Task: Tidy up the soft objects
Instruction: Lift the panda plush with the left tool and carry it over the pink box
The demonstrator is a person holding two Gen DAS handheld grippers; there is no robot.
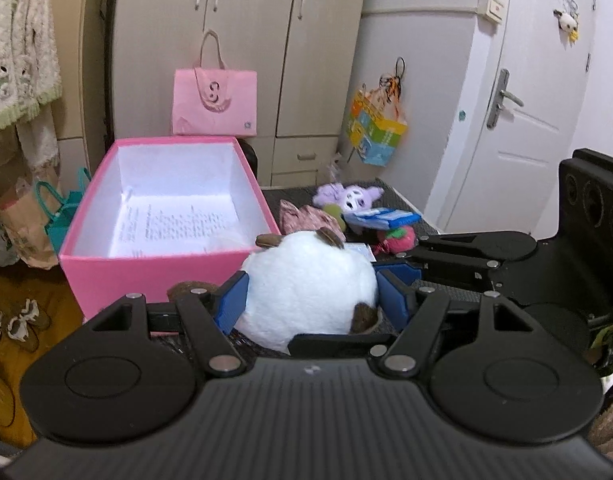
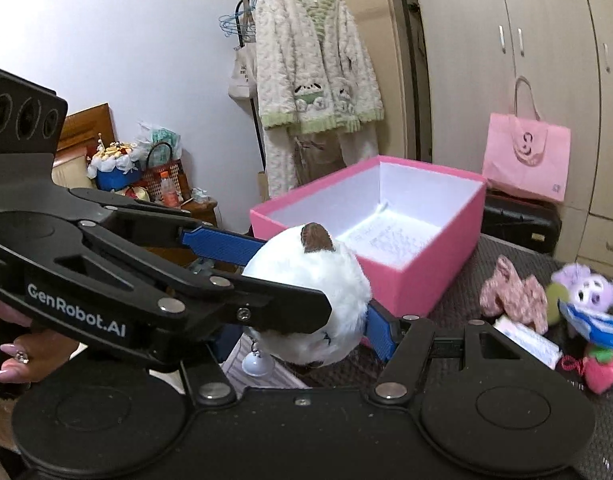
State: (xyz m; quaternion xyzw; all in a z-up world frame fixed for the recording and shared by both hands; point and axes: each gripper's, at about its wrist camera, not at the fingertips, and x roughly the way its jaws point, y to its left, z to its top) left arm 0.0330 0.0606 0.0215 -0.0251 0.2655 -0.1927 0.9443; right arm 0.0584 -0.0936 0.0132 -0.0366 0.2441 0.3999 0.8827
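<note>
A round white plush toy (image 1: 306, 280) with brown ears hangs just above the dark mat, in front of an open pink box (image 1: 162, 272). My left gripper (image 1: 312, 300) is shut on it, a blue pad pressing each side. My right gripper (image 2: 306, 332) grips the same toy (image 2: 322, 276) from the right. Its right pad touches the plush, while its left finger is hidden behind the left gripper. The pink box (image 2: 426, 280) holds only a printed sheet. Further soft things lie on the mat: a purple plush (image 1: 346, 196), a pink cloth piece (image 1: 306, 216) and a strawberry plush (image 1: 398, 238).
A blue-and-white packet (image 1: 386, 218) lies among the toys. A pink bag (image 1: 214, 100) stands behind the box against a wardrobe. A white door (image 1: 518, 100) is at the right. A clothes rack with a fleece robe (image 2: 314, 72) stands beyond the box. A hand (image 2: 30, 356) holds the left gripper.
</note>
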